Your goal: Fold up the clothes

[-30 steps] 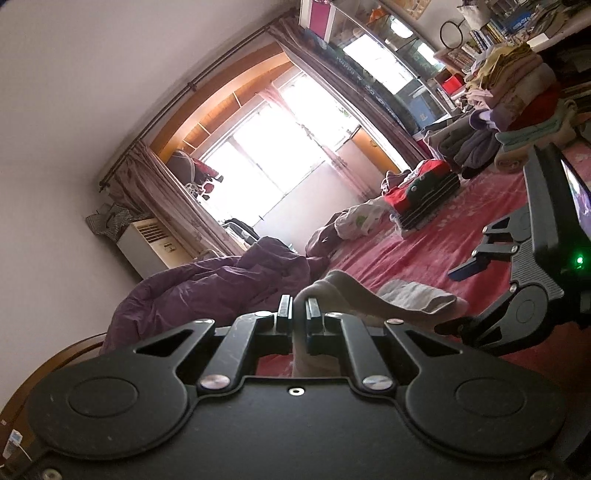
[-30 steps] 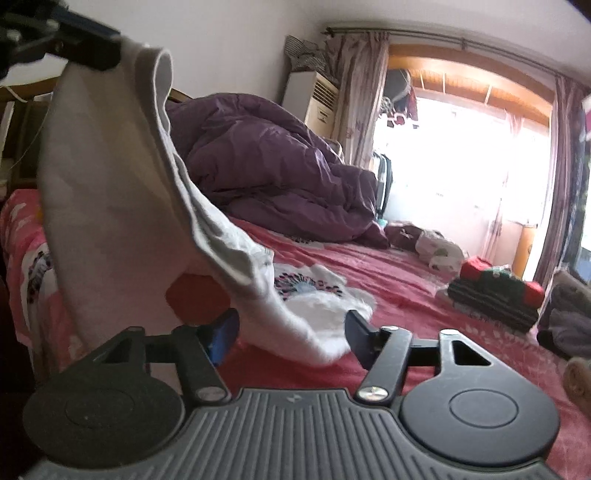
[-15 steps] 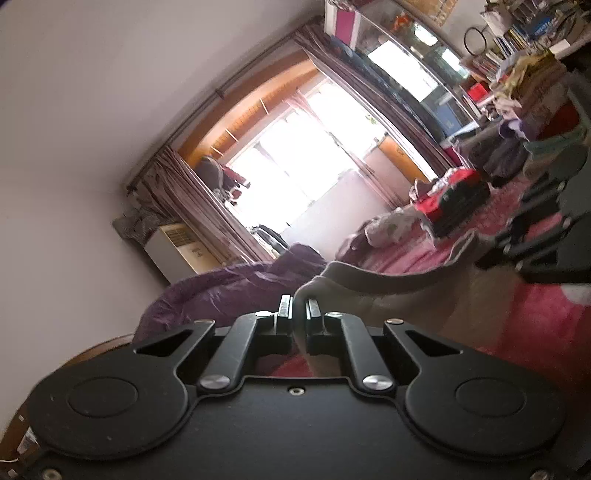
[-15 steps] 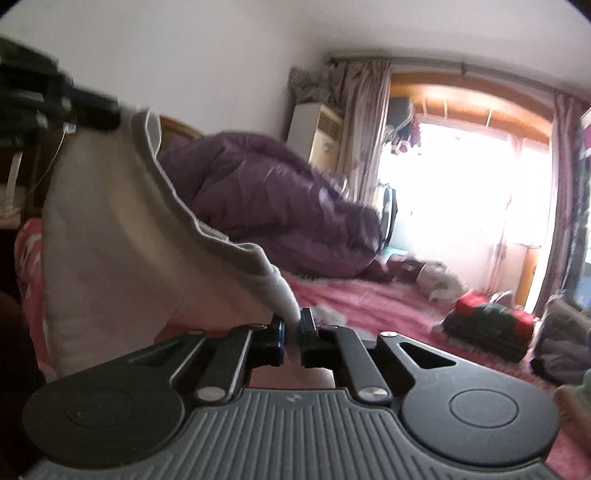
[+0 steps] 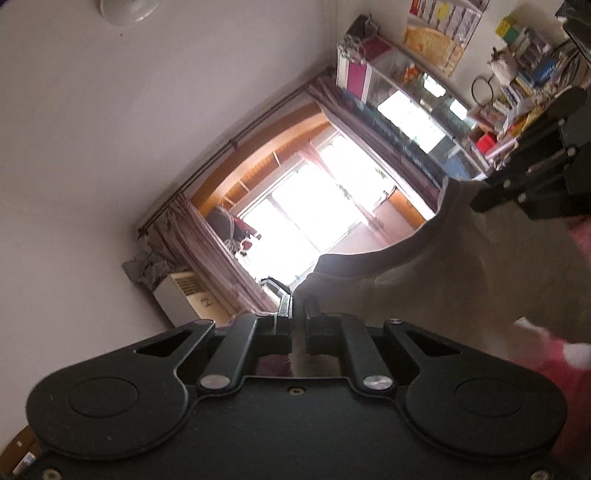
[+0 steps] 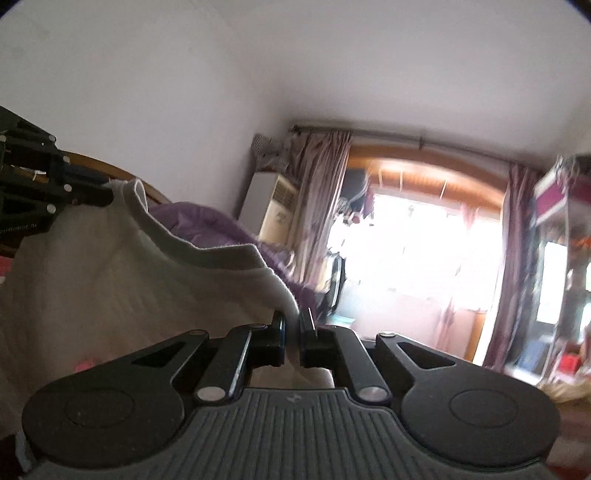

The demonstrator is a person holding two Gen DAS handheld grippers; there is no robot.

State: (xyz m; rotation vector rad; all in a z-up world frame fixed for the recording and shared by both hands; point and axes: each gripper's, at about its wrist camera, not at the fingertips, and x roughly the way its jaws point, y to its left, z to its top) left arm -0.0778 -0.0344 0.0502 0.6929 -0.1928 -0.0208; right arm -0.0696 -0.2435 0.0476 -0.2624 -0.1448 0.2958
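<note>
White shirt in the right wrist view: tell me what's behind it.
Behind the white shirt, a purple duvet and a wooden headboard show above its edge. The bed beneath them is covered.

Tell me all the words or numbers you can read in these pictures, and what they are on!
No text reads in full.
"...Robot.ai", only partly legible: white print on the side of the left hand-held gripper, at the left edge of the right wrist view.
Books on the shelf: spines too small and blurred to read.
Poster on the wall: print too blurred to read.
Air conditioner: a small mark on its front, too blurred to read.
</note>
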